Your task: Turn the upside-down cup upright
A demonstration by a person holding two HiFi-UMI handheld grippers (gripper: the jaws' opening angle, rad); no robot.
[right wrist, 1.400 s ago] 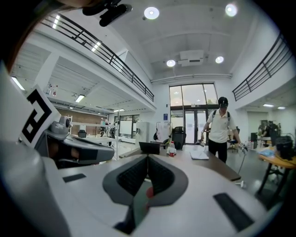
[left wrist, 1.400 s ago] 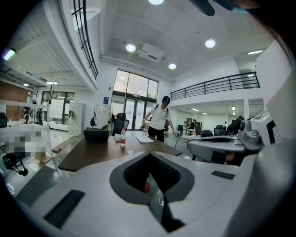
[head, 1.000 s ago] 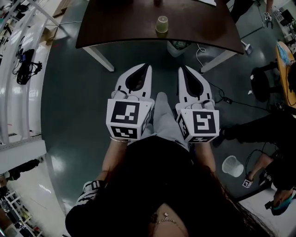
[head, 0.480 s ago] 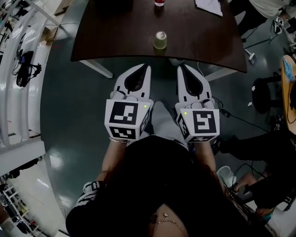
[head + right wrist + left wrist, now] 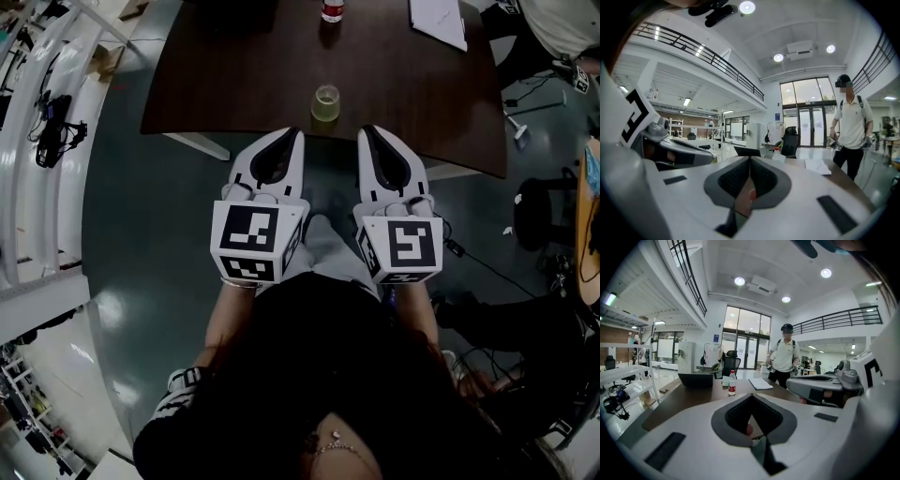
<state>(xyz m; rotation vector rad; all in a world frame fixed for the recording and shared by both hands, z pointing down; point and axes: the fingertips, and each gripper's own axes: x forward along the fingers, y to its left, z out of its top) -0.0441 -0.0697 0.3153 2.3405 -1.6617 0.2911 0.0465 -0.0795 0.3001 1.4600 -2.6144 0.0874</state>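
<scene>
A small translucent yellow-green cup (image 5: 326, 103) stands near the front edge of the dark brown table (image 5: 234, 84). From above I cannot tell which end of it faces up. My left gripper (image 5: 291, 134) and right gripper (image 5: 367, 131) are held side by side just short of that edge, both pointing at the table, with the cup ahead of the gap between them. Both are shut with nothing between the jaws. In the left gripper view the left gripper (image 5: 752, 397) hides the cup, and in the right gripper view the right gripper (image 5: 750, 159) hides it too.
A red-labelled bottle (image 5: 331, 11) and a sheet of paper (image 5: 438, 21) lie at the far side of the table, with a dark laptop (image 5: 696, 379) beside them. A person (image 5: 785, 357) stands beyond the table. White shelving (image 5: 37, 141) runs along the left, and chairs and cables are at the right.
Both grippers have moved forward together. The table and cup have come nearer, and the gripper tips now reach the table's front edge. The jaws have stayed shut.
</scene>
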